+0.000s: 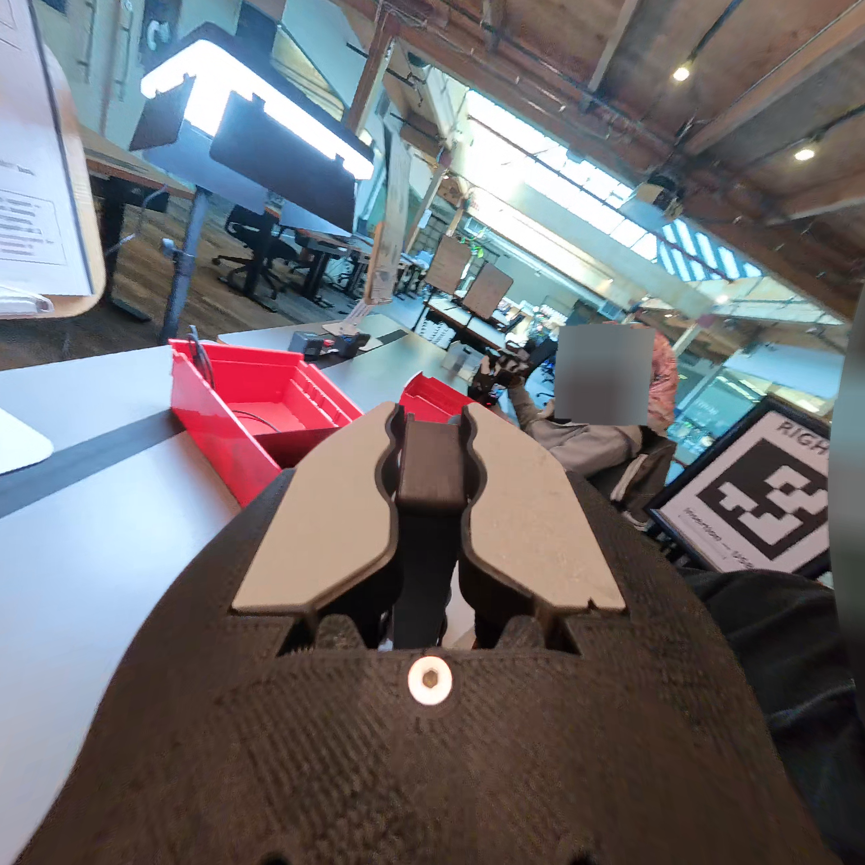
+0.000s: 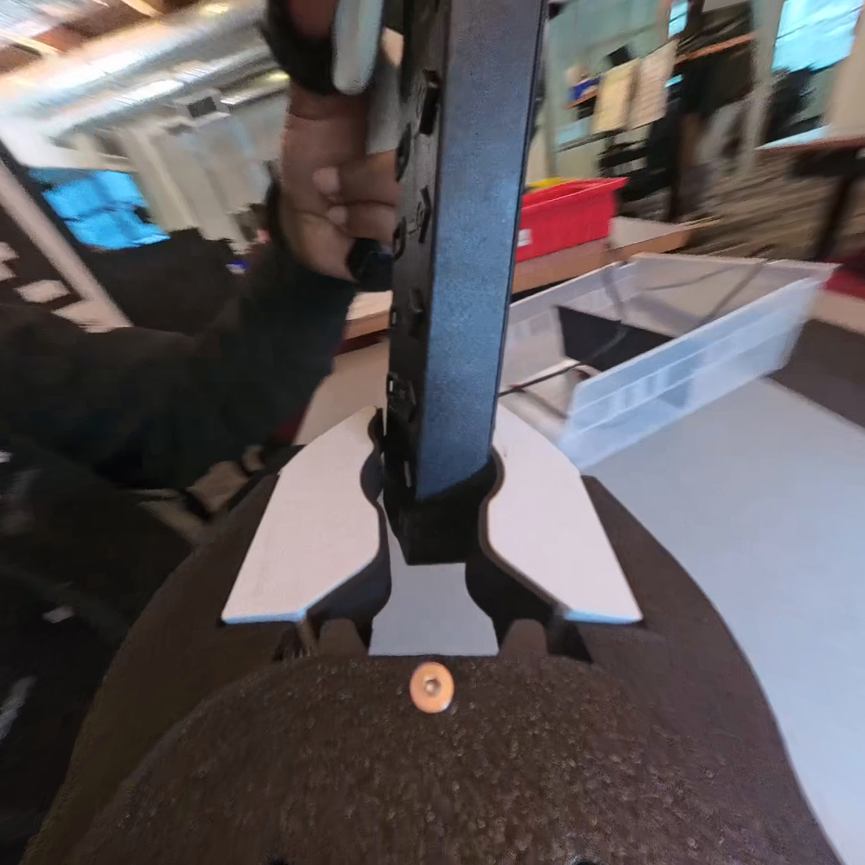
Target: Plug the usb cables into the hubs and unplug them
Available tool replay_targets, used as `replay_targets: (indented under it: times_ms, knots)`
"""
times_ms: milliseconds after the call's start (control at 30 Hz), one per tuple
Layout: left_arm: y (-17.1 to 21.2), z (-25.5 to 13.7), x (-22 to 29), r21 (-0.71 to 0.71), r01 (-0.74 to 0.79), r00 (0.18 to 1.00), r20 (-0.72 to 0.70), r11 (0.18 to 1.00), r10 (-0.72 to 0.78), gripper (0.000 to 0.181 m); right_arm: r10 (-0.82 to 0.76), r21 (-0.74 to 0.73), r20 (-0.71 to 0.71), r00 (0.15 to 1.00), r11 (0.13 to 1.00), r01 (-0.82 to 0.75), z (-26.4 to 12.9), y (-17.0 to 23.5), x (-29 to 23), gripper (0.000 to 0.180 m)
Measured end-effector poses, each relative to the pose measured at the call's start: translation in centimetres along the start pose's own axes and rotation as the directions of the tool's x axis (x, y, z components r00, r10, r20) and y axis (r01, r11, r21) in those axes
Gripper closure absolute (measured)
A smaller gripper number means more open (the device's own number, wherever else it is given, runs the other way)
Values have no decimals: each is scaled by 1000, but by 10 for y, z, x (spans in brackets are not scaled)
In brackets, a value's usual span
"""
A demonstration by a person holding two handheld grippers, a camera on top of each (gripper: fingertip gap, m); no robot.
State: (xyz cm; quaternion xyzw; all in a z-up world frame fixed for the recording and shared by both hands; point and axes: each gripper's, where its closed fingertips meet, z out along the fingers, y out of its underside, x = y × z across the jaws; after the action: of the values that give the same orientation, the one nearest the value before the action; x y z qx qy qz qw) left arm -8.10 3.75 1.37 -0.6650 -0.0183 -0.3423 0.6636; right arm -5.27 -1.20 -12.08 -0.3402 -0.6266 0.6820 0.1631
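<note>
Beside the red bin [image 1: 262, 412], I am clamping the left gripper [image 1: 430, 461] and right gripper [image 2: 435, 468] on the hub [image 2: 472, 281].

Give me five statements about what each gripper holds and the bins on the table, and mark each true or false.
1. The right gripper is shut on a long dark hub. True.
2. The hub lies flat on the table. False: it stands out from the fingers, lifted above the grey table.
3. The left gripper hangs open with nothing in it. False: it is shut on a black block.
4. A red bin sits on the table ahead of the left gripper. True.
5. The bin beside the hub in the right wrist view is yellow. False: it is a clear bin.
</note>
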Motion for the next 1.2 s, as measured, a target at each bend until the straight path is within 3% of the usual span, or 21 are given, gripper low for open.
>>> replay_targets:
  times_ms: [133,233,300,367,467,633,700,767,833,900,1033,1100,1200]
  knots:
    - [13,-11,-2,-35,-64,997,-33,997,63,155,187,-61,225,956,982,-178,-14,8,-30,153]
    - [28,-26,2,-139,-265,964,-4,954,267,137,323,-86,280,904,946,-311,-29,20,-43,153]
    - [46,-36,5,-259,-431,893,12,864,450,131,428,-133,265,864,904,-407,-41,36,-45,153]
    - [71,-41,6,-410,-586,770,-10,699,638,128,493,-209,220,842,867,-453,-53,58,-43,153]
    - [121,-44,-2,-642,-676,575,-154,361,804,120,557,-335,161,815,807,-486,-65,86,-46,153]
    - [196,-43,-31,-722,-669,288,-467,-174,836,104,609,-530,63,791,692,-490,-64,117,-66,153]
    - [221,-45,-41,-702,-652,254,-558,-286,790,103,609,-568,52,792,670,-477,-60,119,-76,153]
    - [229,-43,-44,-652,-673,179,-603,-351,777,115,577,-606,43,816,664,-438,-61,120,-81,152]
    - [229,-40,-38,-663,-707,247,-556,-244,794,116,559,-598,91,824,692,-404,-67,108,-85,147]
    - [220,-35,-30,-670,-741,353,-451,-49,820,116,524,-520,174,834,768,-374,-73,80,-87,137]
    - [187,-37,-30,-606,-697,599,-196,384,777,117,297,-285,268,916,933,-220,-93,29,-86,114]
    - [166,-43,-35,-521,-630,704,-70,576,707,117,193,-203,202,960,967,-152,-100,23,-72,113]
    - [134,-48,-41,-349,-514,821,66,783,568,117,113,-135,58,992,985,-104,-89,34,-46,119]
